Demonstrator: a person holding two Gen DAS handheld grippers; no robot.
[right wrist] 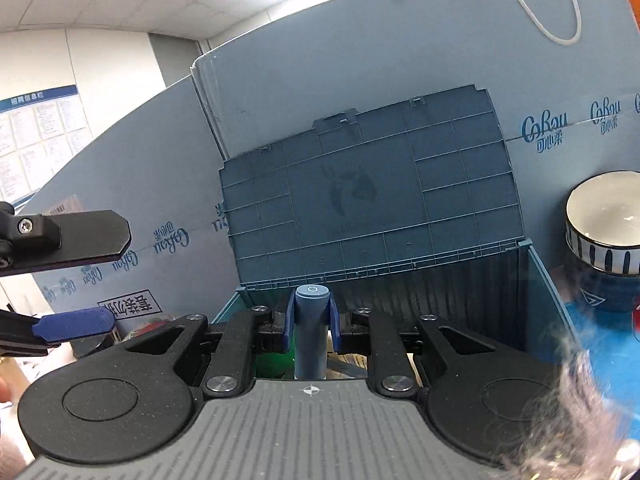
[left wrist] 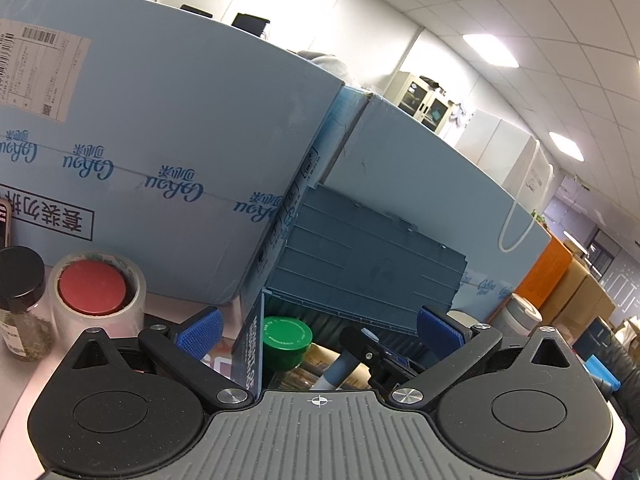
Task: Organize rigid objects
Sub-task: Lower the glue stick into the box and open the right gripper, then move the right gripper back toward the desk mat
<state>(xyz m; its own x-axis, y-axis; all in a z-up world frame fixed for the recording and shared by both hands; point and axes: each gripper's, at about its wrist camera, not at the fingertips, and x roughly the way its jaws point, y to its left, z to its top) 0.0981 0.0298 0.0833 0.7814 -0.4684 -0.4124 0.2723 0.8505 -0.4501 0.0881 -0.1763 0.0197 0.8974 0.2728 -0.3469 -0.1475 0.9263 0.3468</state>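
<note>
My right gripper (right wrist: 312, 326) is shut on a grey-blue cylinder (right wrist: 311, 332), a capped tube held upright over the open blue storage box (right wrist: 540, 280). The box lid (right wrist: 372, 204) stands open against the blue cardboard wall. My left gripper (left wrist: 318, 326) is open and empty at the box's left edge; its blue pads (left wrist: 200, 332) are wide apart. In the left wrist view the cylinder (left wrist: 340, 368) and the right gripper's finger show inside the box beside a green-capped jar (left wrist: 286, 340).
A tape roll (left wrist: 98, 300) around a red lid (left wrist: 92, 286) and a black-capped spice jar (left wrist: 22, 300) stand on the left. A white and blue bowl (right wrist: 604, 224) sits right of the box. Blue cardboard boxes (left wrist: 168, 152) wall the back.
</note>
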